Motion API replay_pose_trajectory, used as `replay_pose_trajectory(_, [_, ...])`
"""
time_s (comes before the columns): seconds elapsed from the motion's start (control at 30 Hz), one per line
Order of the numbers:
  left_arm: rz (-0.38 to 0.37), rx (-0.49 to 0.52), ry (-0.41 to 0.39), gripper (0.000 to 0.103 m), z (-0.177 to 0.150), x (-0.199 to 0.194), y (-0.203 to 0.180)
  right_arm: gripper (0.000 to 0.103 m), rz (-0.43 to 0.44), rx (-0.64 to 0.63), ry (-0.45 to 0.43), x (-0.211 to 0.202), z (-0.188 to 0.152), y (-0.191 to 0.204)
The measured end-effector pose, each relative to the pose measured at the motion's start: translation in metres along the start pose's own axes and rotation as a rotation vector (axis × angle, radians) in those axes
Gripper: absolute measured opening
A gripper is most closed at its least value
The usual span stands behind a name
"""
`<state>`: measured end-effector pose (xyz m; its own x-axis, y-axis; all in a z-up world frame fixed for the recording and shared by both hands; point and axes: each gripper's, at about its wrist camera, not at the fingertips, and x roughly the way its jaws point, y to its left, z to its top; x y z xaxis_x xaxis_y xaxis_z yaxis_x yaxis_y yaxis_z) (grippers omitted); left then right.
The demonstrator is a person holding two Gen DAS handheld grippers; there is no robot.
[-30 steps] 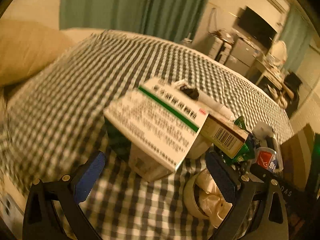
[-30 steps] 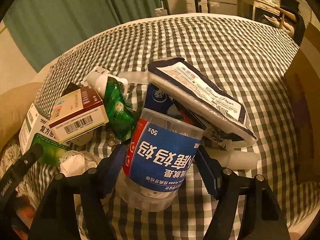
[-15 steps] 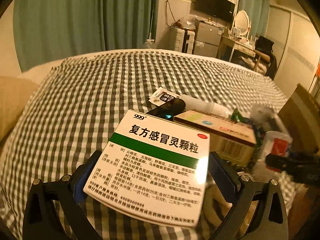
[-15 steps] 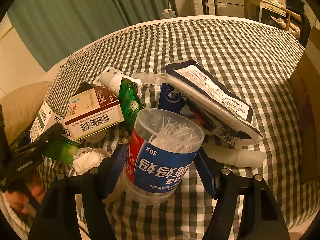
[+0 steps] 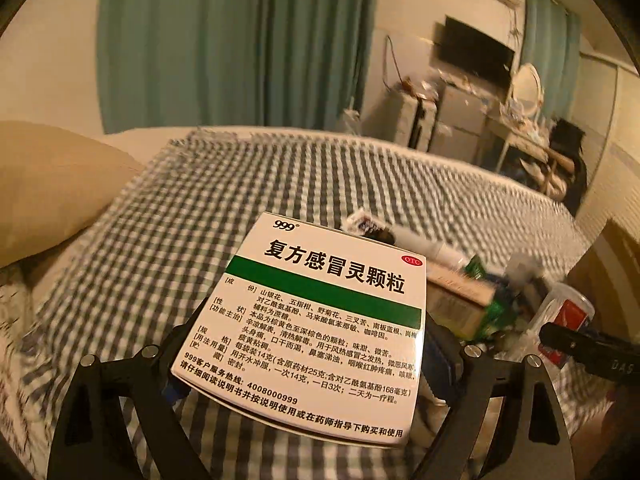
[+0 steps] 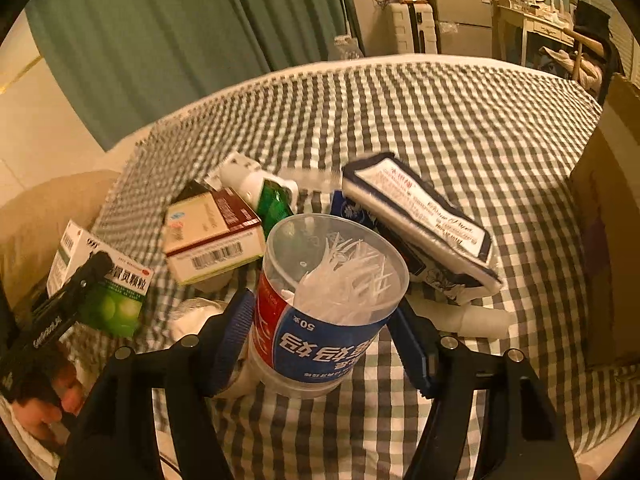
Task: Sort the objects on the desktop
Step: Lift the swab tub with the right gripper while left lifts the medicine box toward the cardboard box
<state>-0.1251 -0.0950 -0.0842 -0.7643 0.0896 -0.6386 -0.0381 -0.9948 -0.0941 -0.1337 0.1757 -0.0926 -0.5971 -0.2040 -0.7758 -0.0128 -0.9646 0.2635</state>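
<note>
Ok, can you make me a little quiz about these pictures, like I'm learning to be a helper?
1. True or false: the right gripper holds a plastic tub of white picks.
2. What pattern is on the bed cover? A stripes, B checks, C dots.
3. Fill in: the medicine box in the left gripper has a wide ___ stripe.

Key: 1 true. 2 B. 3 green. The left gripper's jaws are closing on that box.
</note>
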Motion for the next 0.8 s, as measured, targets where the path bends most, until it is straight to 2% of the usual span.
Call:
replay_pose_trajectory(0.07, [-0.012, 0.000, -0.023, 0.092, 0.000, -0.015, -0.009, 0.067, 0.013, 0.003, -0.014, -0.010, -0.001, -0.004])
replay_pose_trajectory(0.17, [-0.032, 0.051, -0.031, 0.092, 0.003, -0.031, -0.036, 0.067, 0.038, 0.011, -0.043, -0.028, -0.001, -0.004])
replay_pose_trajectory(0.4, [-0.155, 0.083, -0.053, 0.092, 0.030, -0.059, -0.104, 0.067, 0.027, 0.021, -0.178, -0.092, 0.014, -0.027])
replay_pose_trajectory(0.63, [-0.292, 0.101, -0.089, 0.092, 0.069, -0.083, -0.194, 0.067, -0.033, 0.067, -0.268, -0.153, 0.041, -0.103])
replay_pose_trajectory(0.8, [-0.440, 0.198, -0.096, 0.092, 0.077, -0.091, -0.286, 0.067, -0.145, 0.124, -0.286, -0.185, 0.058, -0.175])
